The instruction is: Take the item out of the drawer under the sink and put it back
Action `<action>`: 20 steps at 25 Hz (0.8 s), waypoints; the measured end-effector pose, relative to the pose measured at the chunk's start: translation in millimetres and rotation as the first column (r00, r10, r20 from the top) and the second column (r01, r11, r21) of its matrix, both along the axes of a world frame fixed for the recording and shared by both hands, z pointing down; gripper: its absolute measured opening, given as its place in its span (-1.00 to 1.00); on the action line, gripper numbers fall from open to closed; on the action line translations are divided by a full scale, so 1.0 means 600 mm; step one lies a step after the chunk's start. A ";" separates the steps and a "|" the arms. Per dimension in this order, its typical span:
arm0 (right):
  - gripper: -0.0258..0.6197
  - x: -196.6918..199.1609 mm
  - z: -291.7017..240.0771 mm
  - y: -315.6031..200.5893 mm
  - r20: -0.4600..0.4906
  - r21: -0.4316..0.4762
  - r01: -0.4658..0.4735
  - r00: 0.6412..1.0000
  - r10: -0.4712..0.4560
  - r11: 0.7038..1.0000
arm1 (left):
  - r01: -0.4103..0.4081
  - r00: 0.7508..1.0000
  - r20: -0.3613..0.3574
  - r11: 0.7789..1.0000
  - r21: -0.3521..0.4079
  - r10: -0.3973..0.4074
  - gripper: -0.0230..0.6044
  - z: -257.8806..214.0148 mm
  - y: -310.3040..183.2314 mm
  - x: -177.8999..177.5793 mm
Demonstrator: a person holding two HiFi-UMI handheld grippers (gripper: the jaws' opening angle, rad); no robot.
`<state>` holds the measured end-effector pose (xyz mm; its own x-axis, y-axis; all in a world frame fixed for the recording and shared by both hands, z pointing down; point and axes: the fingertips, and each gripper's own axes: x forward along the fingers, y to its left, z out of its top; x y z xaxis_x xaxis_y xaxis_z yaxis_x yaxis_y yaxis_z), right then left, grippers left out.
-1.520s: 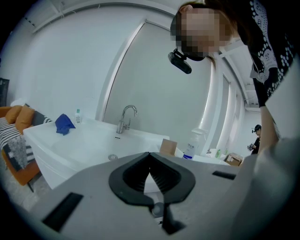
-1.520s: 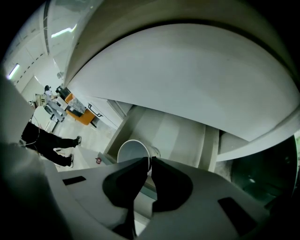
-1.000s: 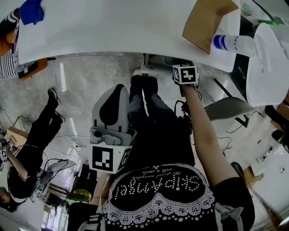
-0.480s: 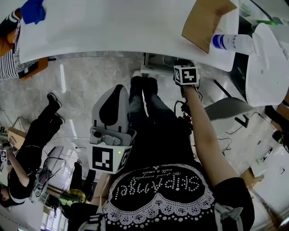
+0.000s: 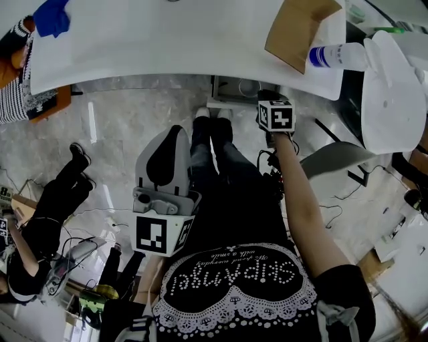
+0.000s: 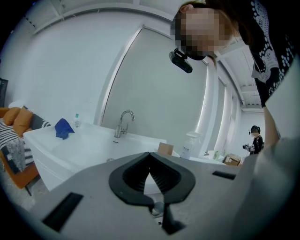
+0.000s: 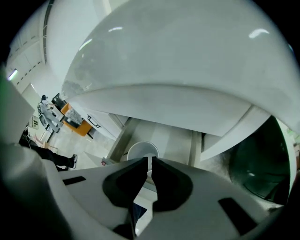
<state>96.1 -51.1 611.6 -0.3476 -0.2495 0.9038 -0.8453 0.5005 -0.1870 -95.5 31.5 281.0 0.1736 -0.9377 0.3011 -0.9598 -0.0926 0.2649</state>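
My right gripper [image 5: 274,107] hangs at the white sink counter's [image 5: 167,47] front edge and points steeply down; in the head view its marker cube hides the jaws. In the right gripper view its jaws [image 7: 151,161] are shut with nothing between them, under the counter's curved underside [image 7: 187,70]. A round white container [image 7: 142,151] stands on the floor beyond the tips. My left gripper [image 5: 175,130] is held close to the body over the legs. Its jaws [image 6: 150,155] are shut and empty, aimed across the counter at the faucet [image 6: 123,123]. No drawer or item shows clearly.
On the counter lie a blue cloth [image 5: 50,17], a cardboard box [image 5: 301,30] and a clear bottle [image 5: 334,55]. A dark recess [image 5: 231,90] opens under the counter. Another person [image 5: 53,207] stands on the marble floor at left, with cables around. An orange cabinet [image 7: 77,124] stands far left.
Both grippers have stayed almost where they were. The head view has tilted slightly, and the person on the floor at left has shifted position.
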 end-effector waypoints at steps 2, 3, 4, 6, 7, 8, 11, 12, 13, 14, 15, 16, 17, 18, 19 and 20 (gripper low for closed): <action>-0.83 0.001 -0.016 0.002 0.022 0.030 -0.023 1.000 0.022 0.999 | -0.011 1.000 -0.001 1.000 0.010 0.011 -0.91 -0.004 0.004 0.002; -0.83 0.002 -0.026 0.002 0.035 0.048 -0.036 0.999 0.034 0.998 | -0.017 1.000 -0.001 1.000 0.015 0.017 -0.91 -0.006 0.006 0.003; -0.83 0.003 -0.037 0.002 0.050 0.067 -0.048 0.998 0.045 0.997 | -0.024 1.000 0.000 1.000 0.020 0.024 -0.91 -0.008 0.008 0.004; -0.83 0.002 -0.065 0.001 0.092 0.112 -0.071 0.994 0.061 0.991 | -0.036 0.999 0.000 0.999 0.029 0.036 -0.91 -0.012 0.012 0.006; -0.83 0.000 -0.081 0.001 0.118 0.135 -0.082 0.991 0.067 0.987 | -0.042 0.999 0.000 0.999 0.035 0.042 -0.91 -0.014 0.014 0.007; -0.83 0.000 -0.097 0.001 0.143 0.157 -0.093 0.987 0.071 0.983 | -0.047 0.999 -0.001 0.998 0.040 0.047 -0.91 -0.017 0.016 0.009; -0.83 0.004 -0.152 0.003 0.209 0.222 -0.128 0.975 0.081 0.967 | -0.067 0.998 -0.001 0.996 0.056 0.067 -0.91 -0.025 0.023 0.015; -0.83 0.006 -0.171 0.005 0.229 0.243 -0.142 0.970 0.085 0.960 | -0.074 0.997 0.000 0.995 0.061 0.074 -0.91 -0.028 0.025 0.015; -0.83 0.007 -0.191 0.006 0.251 0.264 -0.157 0.964 0.090 0.952 | -0.081 0.997 0.002 0.994 0.067 0.081 -0.91 -0.031 0.027 0.015; -0.83 0.009 -0.210 0.008 0.275 0.283 -0.176 0.957 0.096 0.943 | -0.086 0.996 0.004 0.994 0.072 0.086 -0.91 -0.034 0.029 0.015; -0.83 0.011 -0.231 0.009 0.302 0.303 -0.199 0.948 0.104 0.932 | -0.091 0.996 0.007 0.993 0.078 0.091 -0.91 -0.037 0.031 0.015; -0.83 0.014 -0.252 0.009 0.332 0.322 -0.225 0.936 0.113 0.919 | -0.095 0.995 0.008 0.992 0.083 0.095 -0.91 -0.040 0.033 0.015; -0.83 0.017 -0.275 0.008 0.363 0.341 -0.253 0.924 0.122 0.905 | -0.099 0.995 0.010 0.991 0.089 0.099 -0.91 -0.044 0.035 0.015; -0.83 0.021 -0.299 0.007 0.392 0.361 -0.280 0.911 0.127 0.890 | -0.103 0.995 0.011 0.990 0.095 0.103 -0.91 -0.048 0.036 0.015; -0.83 0.024 -0.323 0.005 0.418 0.380 -0.302 0.899 0.129 0.874 | -0.108 0.994 0.013 0.989 0.102 0.107 -0.91 -0.051 0.037 0.016; -0.83 0.027 -0.348 0.003 0.439 0.401 -0.319 0.890 0.125 0.859 | -0.113 0.994 0.016 0.988 0.108 0.112 -0.91 -0.055 0.039 0.016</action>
<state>112.0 -49.3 402.9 -0.5250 -0.7068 0.4742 -0.8506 0.4169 -0.3205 -85.7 54.6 248.2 0.2773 -0.9395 0.2010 -0.9441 -0.2277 0.2383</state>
